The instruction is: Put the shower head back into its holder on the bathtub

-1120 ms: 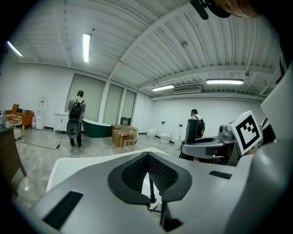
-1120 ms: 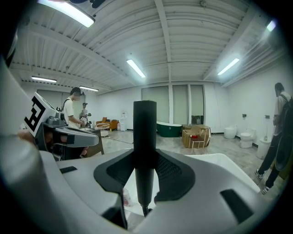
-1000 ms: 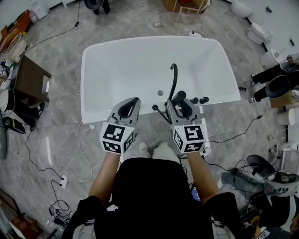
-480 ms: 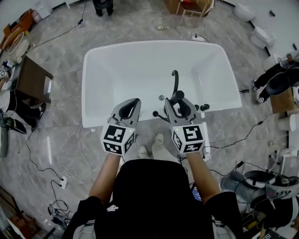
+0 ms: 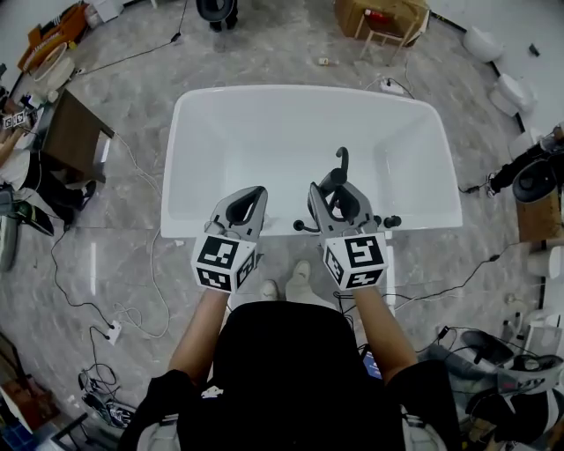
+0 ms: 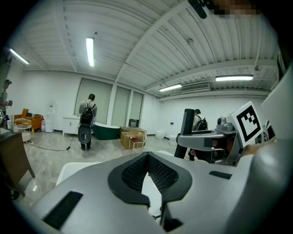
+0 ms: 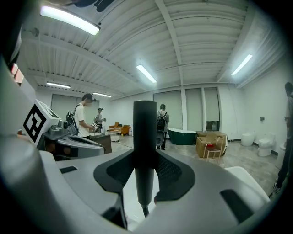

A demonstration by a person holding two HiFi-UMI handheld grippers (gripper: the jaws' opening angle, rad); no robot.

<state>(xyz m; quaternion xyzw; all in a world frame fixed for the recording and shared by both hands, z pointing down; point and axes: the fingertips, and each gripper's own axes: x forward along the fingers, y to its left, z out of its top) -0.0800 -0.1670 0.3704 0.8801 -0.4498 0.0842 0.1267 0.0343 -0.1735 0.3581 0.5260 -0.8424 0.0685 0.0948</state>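
Note:
The white bathtub point(image 5: 264, 132) lies crosswise ahead of me. A black curved spout point(image 5: 342, 157) and black knobs point(image 5: 392, 221) stand on its near rim. My right gripper point(image 5: 335, 190) hovers over that rim, shut on the black shower head point(image 5: 336, 181). Its handle stands upright between the pads point(image 7: 145, 151). The fittings under this gripper are partly hidden. My left gripper point(image 5: 254, 191) hangs beside it over the near rim, its tips point(image 6: 147, 155) together with nothing between them. The right gripper and the shower head point(image 6: 187, 122) also show at the right of the left gripper view.
Cables trail over the grey stone floor around the tub. A dark cabinet point(image 5: 75, 132) stands at the left, a cardboard box and chair point(image 5: 379, 18) beyond the tub, and toilets point(image 5: 511, 88) at the right. A person with a backpack point(image 6: 87, 121) stands by a green tub point(image 7: 183, 135).
Both grippers have moved forward over the tub's near rim. The shower head has come closer to the spout. Neither grip has changed.

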